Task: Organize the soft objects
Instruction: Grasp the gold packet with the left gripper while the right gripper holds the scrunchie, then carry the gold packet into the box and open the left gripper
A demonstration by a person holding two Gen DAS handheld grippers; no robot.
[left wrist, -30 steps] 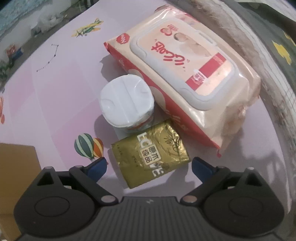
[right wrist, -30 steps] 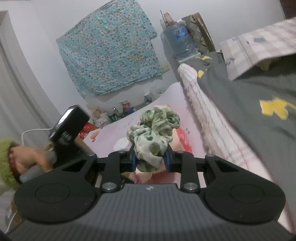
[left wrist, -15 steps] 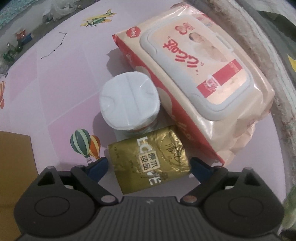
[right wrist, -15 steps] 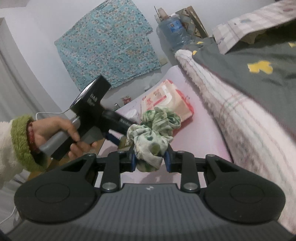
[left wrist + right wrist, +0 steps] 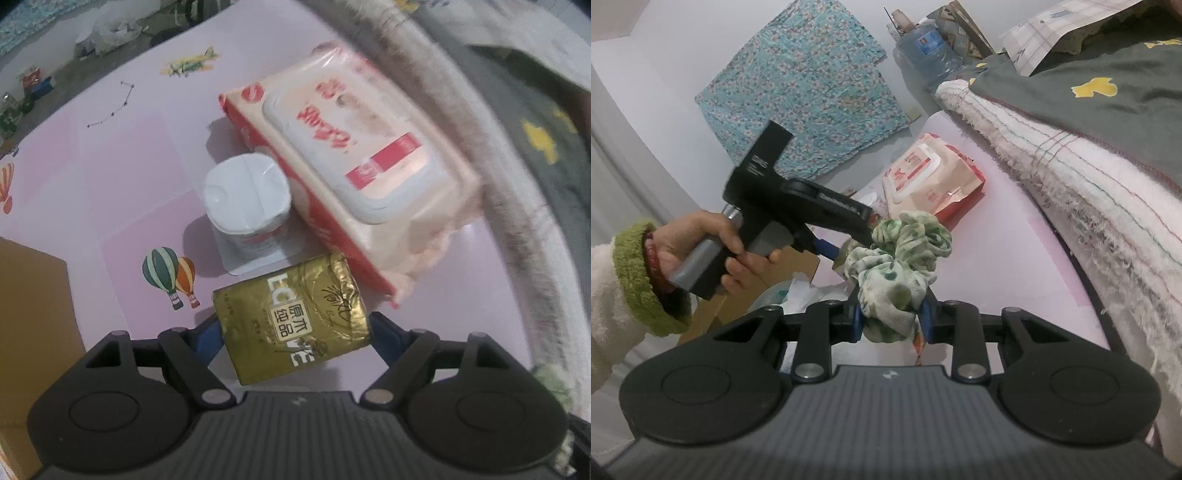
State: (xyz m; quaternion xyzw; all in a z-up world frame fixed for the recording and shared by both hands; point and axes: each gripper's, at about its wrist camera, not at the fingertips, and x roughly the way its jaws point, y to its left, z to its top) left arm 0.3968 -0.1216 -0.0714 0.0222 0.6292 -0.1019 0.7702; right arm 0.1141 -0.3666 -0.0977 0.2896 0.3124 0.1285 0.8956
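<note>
Lower now, the left gripper (image 5: 295,332) brackets the gold tissue pack (image 5: 291,321) at lower centre, fingers spread, contact unclear. Right gripper (image 5: 890,317) pinches the green scrunchie (image 5: 897,266). Upper right lies the wipes pack (image 5: 354,166).

On the mat (image 5: 122,155), the tissue packet (image 5: 291,317) lay nearest, between the left gripper's (image 5: 295,332) spread fingers. Just behind it stood the paper roll (image 5: 245,199), touching the wipes pack (image 5: 354,177) on its right. The wipes pack lay along the mat's right edge, beside the blanket (image 5: 524,206). A cardboard box (image 5: 33,295) sat at the mat's near left edge.
</note>
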